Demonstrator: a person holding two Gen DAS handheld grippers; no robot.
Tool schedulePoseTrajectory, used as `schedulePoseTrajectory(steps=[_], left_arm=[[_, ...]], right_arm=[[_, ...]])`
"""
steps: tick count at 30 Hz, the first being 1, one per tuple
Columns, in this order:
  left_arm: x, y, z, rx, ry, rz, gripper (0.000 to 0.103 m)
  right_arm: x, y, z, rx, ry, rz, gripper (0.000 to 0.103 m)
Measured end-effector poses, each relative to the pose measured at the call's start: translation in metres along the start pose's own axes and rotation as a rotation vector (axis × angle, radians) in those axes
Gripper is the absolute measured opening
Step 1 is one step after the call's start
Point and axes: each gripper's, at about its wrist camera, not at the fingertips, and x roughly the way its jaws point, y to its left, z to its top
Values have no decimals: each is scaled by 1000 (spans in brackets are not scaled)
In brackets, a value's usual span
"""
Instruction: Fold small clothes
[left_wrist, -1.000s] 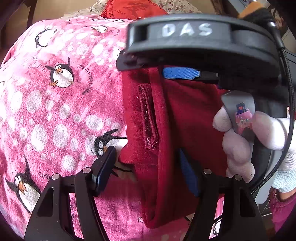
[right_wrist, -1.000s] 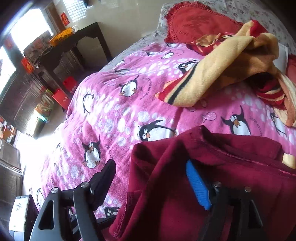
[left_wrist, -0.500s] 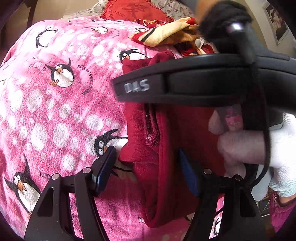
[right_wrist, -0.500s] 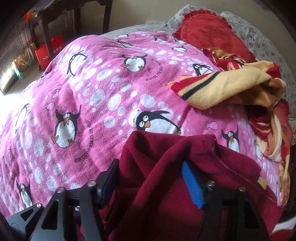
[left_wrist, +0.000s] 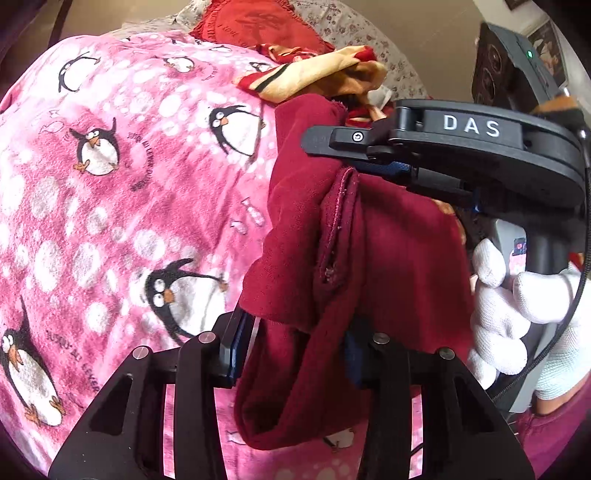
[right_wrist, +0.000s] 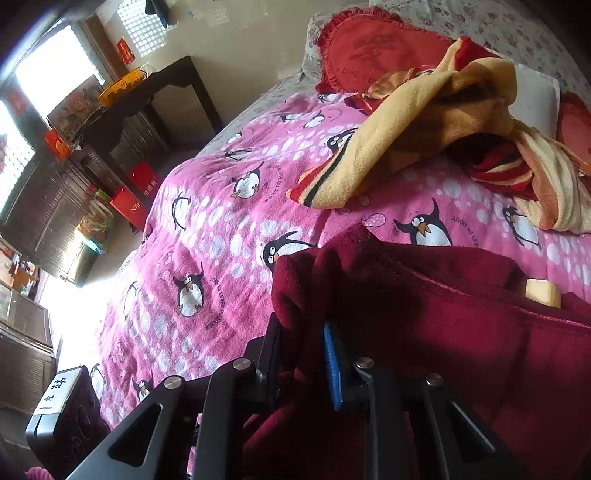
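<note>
Garment (left_wrist: 391, 254), dark red, held bunched above penguin blanket (left_wrist: 122, 206). Left claw (left_wrist: 291, 354) clamped on its lower edge; right claw (right_wrist: 301, 354) clamped on a fold.

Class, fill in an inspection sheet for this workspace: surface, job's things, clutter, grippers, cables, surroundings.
Surface: pink penguin blanket covering a bed.
Job's things: dark red garment, lifted and bunched between both grippers.
Clutter: yellow and red striped cloth heaped near the red frilled cushion.
Grippers: left gripper shut on the garment; right gripper shut on it too.
Cables: black cable running beside the gloved hand.
Surroundings: dark wooden cabinet, red boxes on the floor, bright window.
</note>
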Motion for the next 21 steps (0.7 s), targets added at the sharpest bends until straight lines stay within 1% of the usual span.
schedulePoseTrajectory(steps=[2, 3, 4, 5, 6, 7, 8, 10, 13, 15, 16, 17, 18, 19, 20, 21], left_arm=[[-5, -7, 1, 6, -20, -33, 36], [-7, -12, 2, 18, -31, -38, 35], [-9, -17, 4, 33, -38, -39, 34], [-11, -22, 4, 47, -41, -44, 34], [-12, -29, 6, 56, -44, -51, 34], [-13, -35, 7, 66, -48, -54, 33], [-13, -39, 8, 76, -52, -53, 33], [-12, -45, 8, 91, -55, -43, 33], [-9, -53, 10, 106, -47, -47, 33], [-6, -61, 10, 132, -40, -31, 33], [-5, -64, 9, 147, -39, -12, 33], [-4, -67, 9, 162, -37, 13, 33], [-2, -69, 9, 175, -33, 36, 34], [1, -71, 9, 183, -30, 53, 35], [2, -72, 9, 189, -27, 62, 38], [2, -68, 10, 189, -27, 65, 47]], right_arm=[[-10, 0, 0, 13, -11, 20, 20], [-13, 0, 1, 20, -12, 21, 23], [-15, 0, 3, 33, -12, 33, 37], [-19, -2, 5, 53, -12, 48, 57], [-22, -2, 7, 67, -16, 69, 63], [-23, 0, 10, 64, -15, 81, 66], [-24, 3, 11, 51, -9, 76, 66], [-20, 11, 14, 2, 13, 16, 67], [1, 18, 17, -56, 81, -77, 67], [14, 20, 15, -86, 117, -124, 66], [20, 21, 13, -105, 124, -151, 57], [22, 23, 11, -129, 120, -168, 44], [23, 19, 9, -136, 111, -168, 38], [20, 15, 8, -124, 90, -157, 27], [14, 10, 8, -103, 66, -142, 24], [5, 3, 7, -73, 37, -123, 23]])
